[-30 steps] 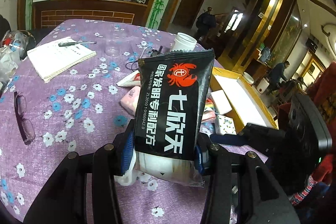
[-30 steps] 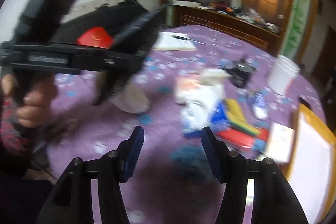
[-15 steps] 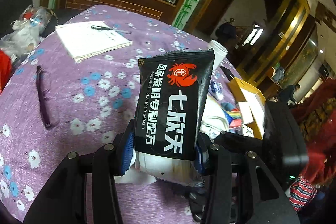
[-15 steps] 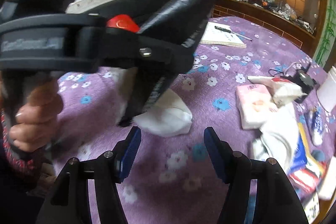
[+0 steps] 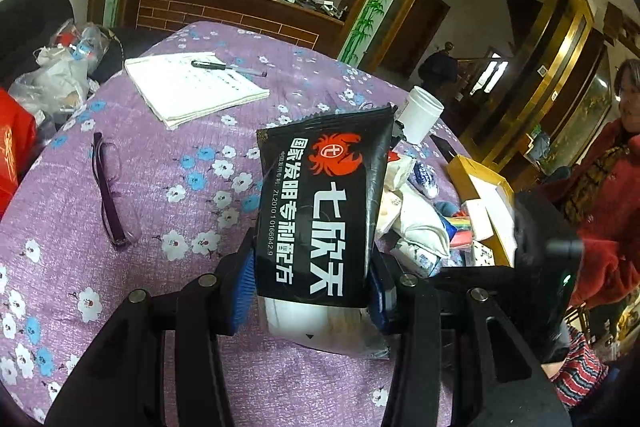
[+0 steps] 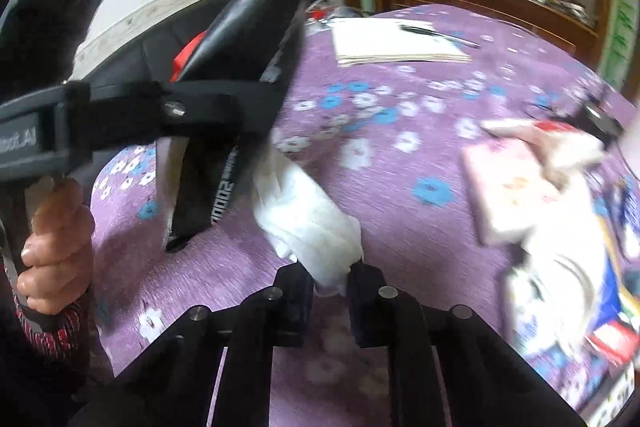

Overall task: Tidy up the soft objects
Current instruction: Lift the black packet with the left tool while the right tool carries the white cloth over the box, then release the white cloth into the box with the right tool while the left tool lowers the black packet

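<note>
Fingers (image 5: 244,291) of the left gripper (image 5: 314,293) clamp an upright black wet-wipe packet (image 5: 320,207); the right gripper (image 6: 329,301) pinches the white tissue's (image 6: 308,219) near corner

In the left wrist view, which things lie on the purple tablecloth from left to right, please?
Purple glasses → white notebook with a pen on it → black packet held up in the left gripper → white cup → yellow-edged box.
</note>
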